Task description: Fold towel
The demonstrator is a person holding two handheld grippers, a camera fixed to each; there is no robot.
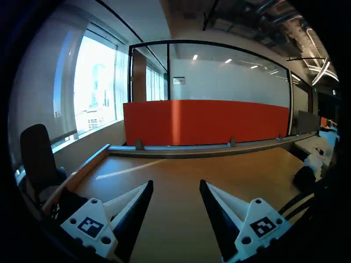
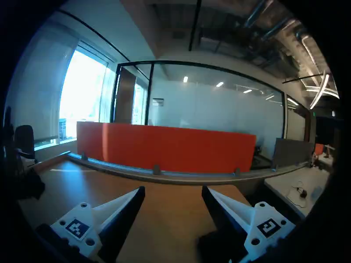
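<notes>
Wooden brown desktop [image 1: 228, 166] lies below my left gripper [image 1: 175, 182] and right gripper [image 2: 173, 188], both spread empty: closing this high above it probably grabs air.

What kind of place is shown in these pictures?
Most likely an open-plan office: a long wooden desk with an orange divider along its far edge, a glass wall behind it, and a black chair by the window.
</notes>
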